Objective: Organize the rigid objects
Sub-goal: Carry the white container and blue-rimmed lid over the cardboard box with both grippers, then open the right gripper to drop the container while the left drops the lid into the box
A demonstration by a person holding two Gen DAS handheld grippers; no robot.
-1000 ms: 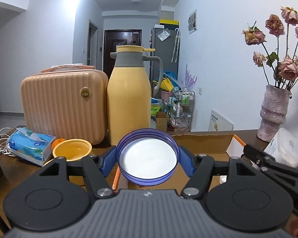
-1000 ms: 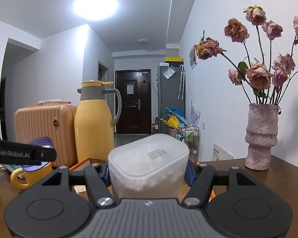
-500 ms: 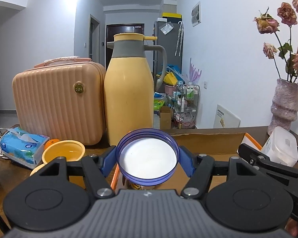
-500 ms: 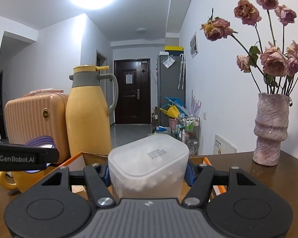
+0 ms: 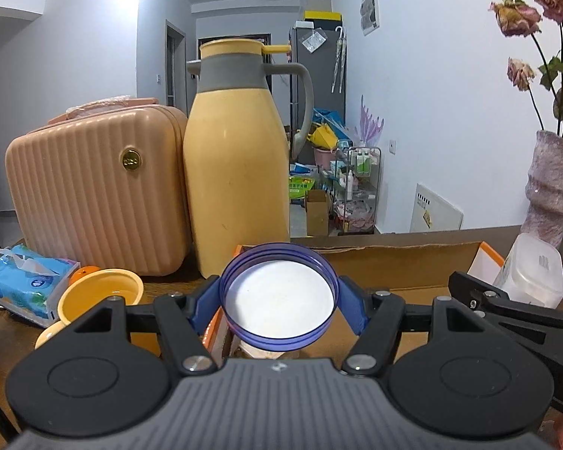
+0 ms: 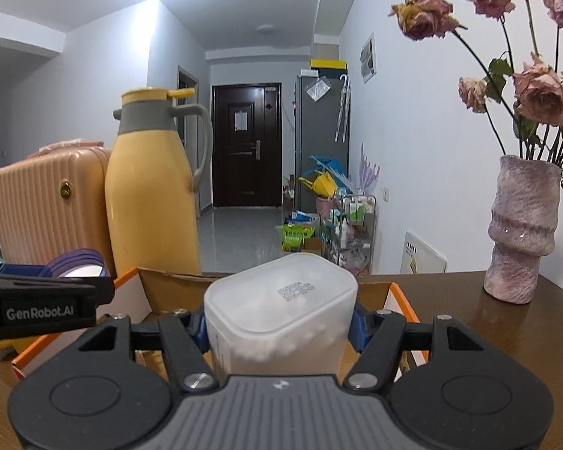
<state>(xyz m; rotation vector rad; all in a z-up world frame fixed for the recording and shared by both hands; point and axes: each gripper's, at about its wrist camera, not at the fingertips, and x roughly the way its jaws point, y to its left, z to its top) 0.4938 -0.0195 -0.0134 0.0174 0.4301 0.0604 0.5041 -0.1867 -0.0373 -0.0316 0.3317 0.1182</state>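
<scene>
Cardboard box [image 5: 401, 266], open-topped, lies under both grippers, with the yellow jug [image 5: 240, 172] at its eleven o'clock. The right gripper [image 6: 279, 332] clamps a frosted plastic container [image 6: 281, 311] above the box; the left gripper [image 5: 277, 300] pinches a purple lid [image 5: 277, 296] over its left end.

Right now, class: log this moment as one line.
left gripper: shut on purple lid | right gripper: shut on white container | both over cardboard box
</scene>
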